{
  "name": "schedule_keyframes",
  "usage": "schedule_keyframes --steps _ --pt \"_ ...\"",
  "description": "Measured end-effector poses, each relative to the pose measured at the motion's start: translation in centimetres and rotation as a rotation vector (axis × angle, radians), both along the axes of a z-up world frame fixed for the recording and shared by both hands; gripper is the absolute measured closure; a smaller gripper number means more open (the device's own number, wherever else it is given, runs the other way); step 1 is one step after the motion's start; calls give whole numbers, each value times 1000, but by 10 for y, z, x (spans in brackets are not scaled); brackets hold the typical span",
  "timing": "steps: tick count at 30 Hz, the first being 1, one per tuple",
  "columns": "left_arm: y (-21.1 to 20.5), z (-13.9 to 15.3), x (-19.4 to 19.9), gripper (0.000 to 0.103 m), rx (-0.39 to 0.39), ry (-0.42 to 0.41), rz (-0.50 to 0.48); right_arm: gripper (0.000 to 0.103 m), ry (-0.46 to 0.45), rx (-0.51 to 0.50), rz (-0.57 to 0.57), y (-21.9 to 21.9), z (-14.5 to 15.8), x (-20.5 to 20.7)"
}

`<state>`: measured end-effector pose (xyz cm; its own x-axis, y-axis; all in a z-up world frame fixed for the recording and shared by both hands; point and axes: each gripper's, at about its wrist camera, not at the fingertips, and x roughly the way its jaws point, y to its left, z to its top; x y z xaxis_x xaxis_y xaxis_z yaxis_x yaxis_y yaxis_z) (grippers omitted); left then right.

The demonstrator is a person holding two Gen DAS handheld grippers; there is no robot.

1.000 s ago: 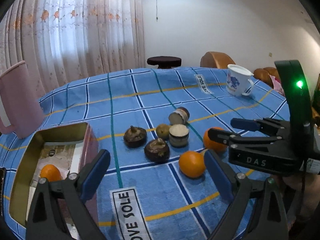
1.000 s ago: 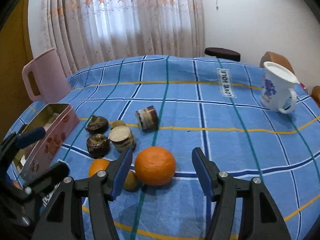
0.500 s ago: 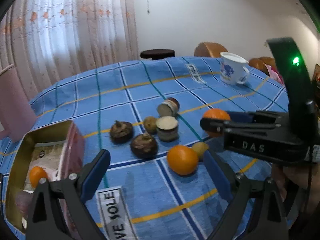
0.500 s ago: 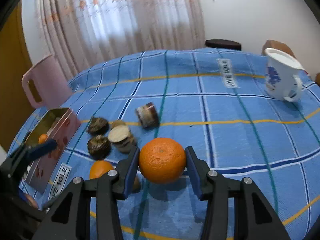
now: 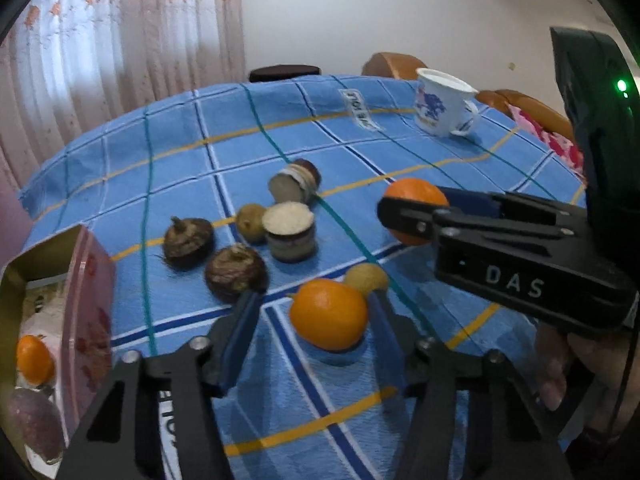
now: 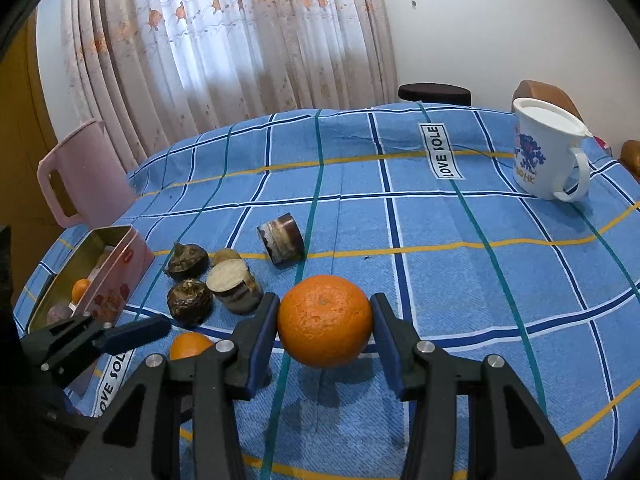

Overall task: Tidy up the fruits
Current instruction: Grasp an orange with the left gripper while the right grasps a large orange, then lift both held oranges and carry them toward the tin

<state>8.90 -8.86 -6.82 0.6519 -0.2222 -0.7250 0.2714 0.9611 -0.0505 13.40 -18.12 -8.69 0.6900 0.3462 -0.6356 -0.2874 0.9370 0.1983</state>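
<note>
A round table under a blue checked cloth [image 6: 460, 280] with yellow and teal stripes carries everything. At its near left edge sits an open rectangular tin [image 6: 100, 268] with a pink flowered side; inside lie a small orange [image 5: 34, 360], a dull purple round fruit [image 5: 34, 424] and some paper. A pink plastic jug [image 6: 80, 172] stands behind the tin, and a white mug with a blue print [image 6: 548, 152] stands well apart at the far right. Beside the tin's right side cluster two dark, rough bulb-shaped fruits [image 6: 188, 256], two cut cylindrical chunks with pale faces [image 6: 234, 284] and two small tan fruits [image 5: 250, 220].

The right gripper [image 6: 324, 320] clamps a large, dimpled orange [image 6: 324, 320] between its blue pads, both pressing its sides, to the right of the cluster. The left gripper [image 5: 314, 320], nearer the tin, has its jaws closing around a smaller smooth orange [image 5: 328, 314] resting on the cloth; the right pad seems to touch it, while a gap shows at the left pad.
</note>
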Motion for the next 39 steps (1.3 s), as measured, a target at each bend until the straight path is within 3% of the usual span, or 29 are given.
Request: schedule_keyframes --steps 4,10,39 --pt "2 0 -2 60 -25 2 -12 55 -15 -9 0 1 2 -2" --pt "18 10 -11 61 -55 -65 66 55 -51 -5 5 1 6 -7" --pt "27 34 -44 61 -35 -298 163 55 -246 13 34 1 27 -39"
